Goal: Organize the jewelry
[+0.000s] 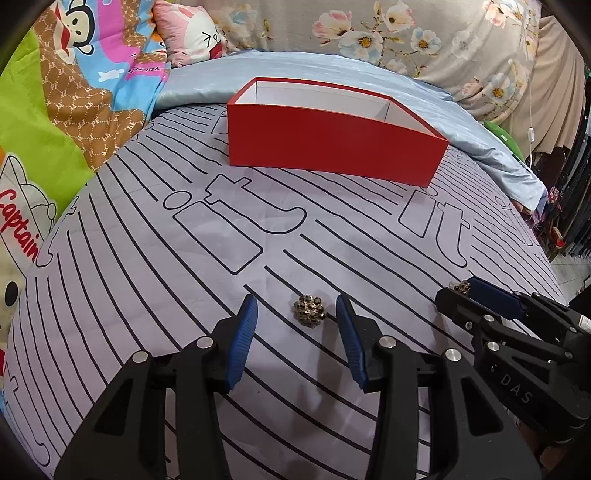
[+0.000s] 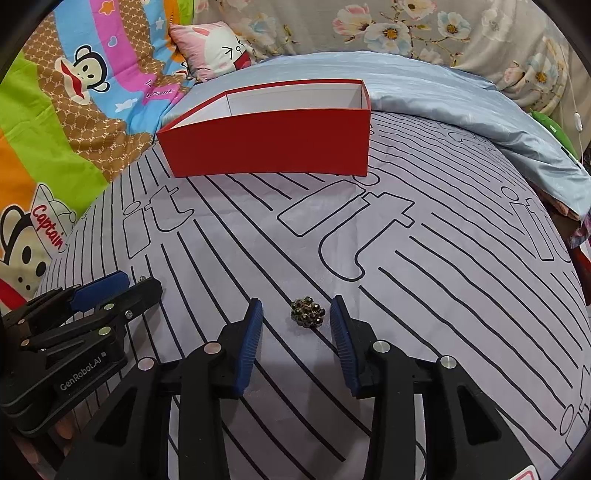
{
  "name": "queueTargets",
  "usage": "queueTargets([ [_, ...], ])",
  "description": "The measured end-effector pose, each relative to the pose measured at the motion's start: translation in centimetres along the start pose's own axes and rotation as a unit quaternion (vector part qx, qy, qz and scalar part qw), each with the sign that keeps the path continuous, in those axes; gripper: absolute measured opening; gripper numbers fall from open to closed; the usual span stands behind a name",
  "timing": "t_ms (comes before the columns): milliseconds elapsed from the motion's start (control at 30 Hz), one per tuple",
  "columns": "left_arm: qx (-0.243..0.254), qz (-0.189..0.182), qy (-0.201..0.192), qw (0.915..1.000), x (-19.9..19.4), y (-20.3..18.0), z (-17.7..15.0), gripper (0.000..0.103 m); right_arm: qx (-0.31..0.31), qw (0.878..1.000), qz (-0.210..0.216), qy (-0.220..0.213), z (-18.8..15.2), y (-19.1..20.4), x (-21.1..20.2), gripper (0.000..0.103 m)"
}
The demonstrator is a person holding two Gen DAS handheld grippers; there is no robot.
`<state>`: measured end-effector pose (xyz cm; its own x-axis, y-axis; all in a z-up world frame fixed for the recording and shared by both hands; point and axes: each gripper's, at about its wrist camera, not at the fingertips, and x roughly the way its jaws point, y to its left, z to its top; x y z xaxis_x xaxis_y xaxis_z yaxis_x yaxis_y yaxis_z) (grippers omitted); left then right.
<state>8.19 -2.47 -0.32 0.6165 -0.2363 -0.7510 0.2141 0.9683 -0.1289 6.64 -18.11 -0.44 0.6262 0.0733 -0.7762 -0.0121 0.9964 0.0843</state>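
Observation:
Two dark beaded brooches lie on the lilac striped bedsheet (image 1: 184, 258). One beaded brooch (image 1: 309, 312) sits between the blue pads of my left gripper (image 1: 295, 307), with a gap on each side, so the jaws stand open around it. The other brooch (image 2: 307, 312) lies in the same way inside my open right gripper (image 2: 296, 305), touching neither pad. Each view also shows the other tool low at the side: the right gripper (image 1: 460, 290) around its brooch (image 1: 461, 286), and the left gripper (image 2: 140, 280). An open red box (image 1: 332, 144) (image 2: 269, 144), white inside, stands farther back on the bed.
A cartoon monkey quilt (image 1: 55, 129) is piled along the left, with a pink pillow (image 2: 218, 48) behind it. A light blue cover (image 1: 480, 122) and a floral blanket (image 1: 406, 33) lie behind and right of the box. The bed's edge drops off at the right.

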Motion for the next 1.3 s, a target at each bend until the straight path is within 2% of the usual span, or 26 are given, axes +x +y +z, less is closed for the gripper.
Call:
queueTargets([
  [133,0.002,-0.008,0.0,1.0,0.0,-0.1,0.0,0.041,0.003,1.0,0.0,0.0,0.0,-0.1,0.0,0.033],
  [367,0.006,-0.024,0.003,0.9997,0.0,-0.2,0.0,0.018,0.008,1.0,0.006,0.0,0.0,-0.3,0.1,0.025],
  [500,0.012,-0.027,0.003,0.9995,0.0,-0.4,-0.1,0.017,0.007,1.0,0.01,0.001,0.0,-0.2,0.0,0.018],
  [700,0.016,-0.029,0.001,0.9995,-0.1,-0.6,-0.1,0.017,0.01,1.0,0.013,0.001,-0.1,-0.3,0.0,0.016],
  [900,0.015,-0.028,0.002,0.9995,-0.2,-0.6,-0.1,0.017,0.009,1.0,0.016,0.001,-0.1,-0.3,0.0,0.015],
  [1100,0.015,-0.027,0.004,0.9995,-0.1,-0.6,0.0,0.017,-0.002,1.0,0.007,0.002,0.1,0.2,0.1,0.021],
  [1300,0.016,-0.026,0.004,0.9995,0.0,-0.6,0.0,0.017,-0.005,1.0,-0.011,0.002,0.5,0.7,0.6,0.022],
])
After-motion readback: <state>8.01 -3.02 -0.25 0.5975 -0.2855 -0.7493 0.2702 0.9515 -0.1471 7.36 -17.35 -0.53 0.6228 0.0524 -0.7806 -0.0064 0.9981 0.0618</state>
